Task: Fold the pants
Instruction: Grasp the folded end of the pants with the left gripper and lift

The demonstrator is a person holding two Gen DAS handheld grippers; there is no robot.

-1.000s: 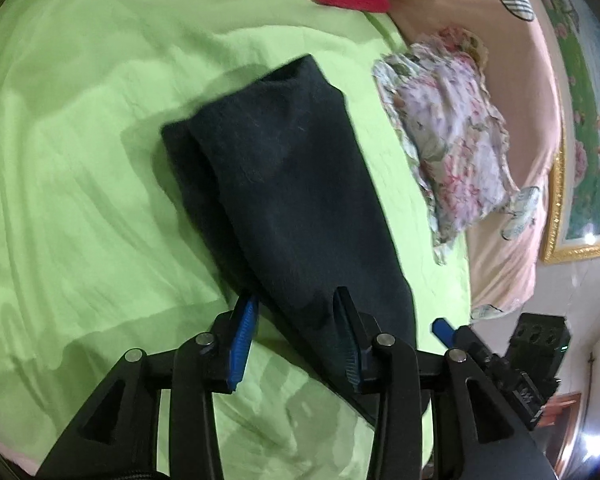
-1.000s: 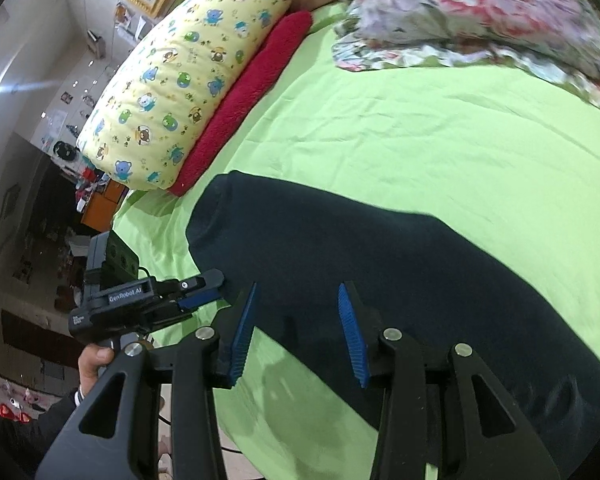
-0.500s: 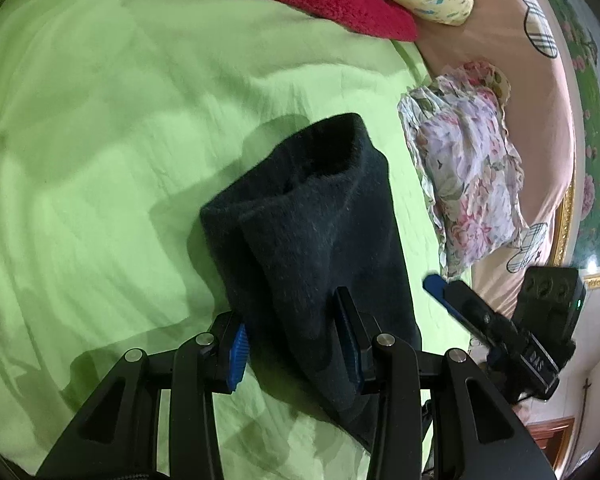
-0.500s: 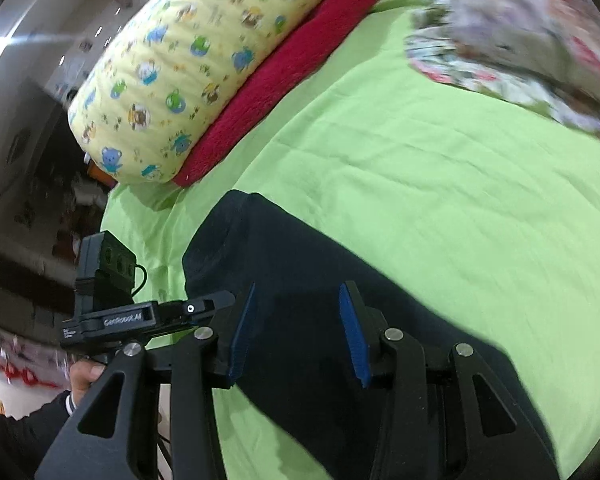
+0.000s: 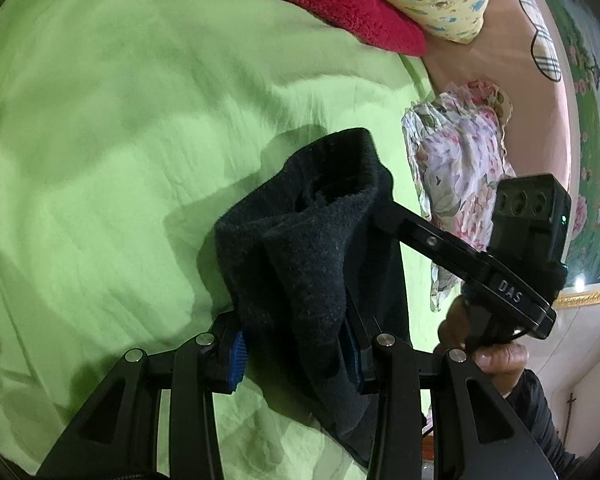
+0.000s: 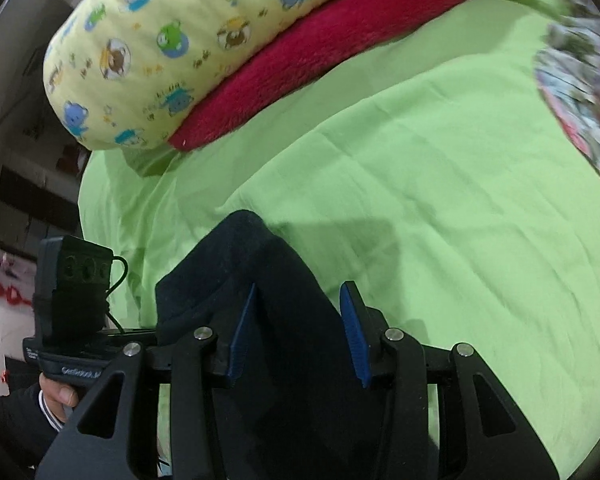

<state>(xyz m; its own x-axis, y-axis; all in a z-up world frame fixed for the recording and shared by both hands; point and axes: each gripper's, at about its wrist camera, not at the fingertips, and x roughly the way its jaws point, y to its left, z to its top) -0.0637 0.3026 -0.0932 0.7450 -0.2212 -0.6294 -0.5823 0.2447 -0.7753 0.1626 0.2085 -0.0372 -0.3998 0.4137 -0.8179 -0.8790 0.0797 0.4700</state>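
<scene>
Dark navy fleece pants (image 5: 312, 248) lie bunched in a narrow fold on a lime green bed sheet (image 5: 112, 152). My left gripper (image 5: 296, 354) has its blue pads wide apart, with the pants' cloth piled between and over them. In the right wrist view the pants (image 6: 260, 292) hump up between the spread blue pads of my right gripper (image 6: 300, 336). The right gripper's arm also shows in the left wrist view (image 5: 460, 256), reaching under the pants' right edge. Neither gripper pinches the cloth.
A red fleece blanket (image 5: 332, 0) and a yellow cartoon-print pillow (image 6: 172, 40) lie at the head of the bed. A floral cloth (image 5: 456, 160) lies right of the pants by a pink headboard (image 5: 500, 64). The bed's edge runs below both grippers.
The long flat pants have been pushed up into a shorter, bunched hump. Both grippers moved forward under the cloth and closer together. Both stayed open.
</scene>
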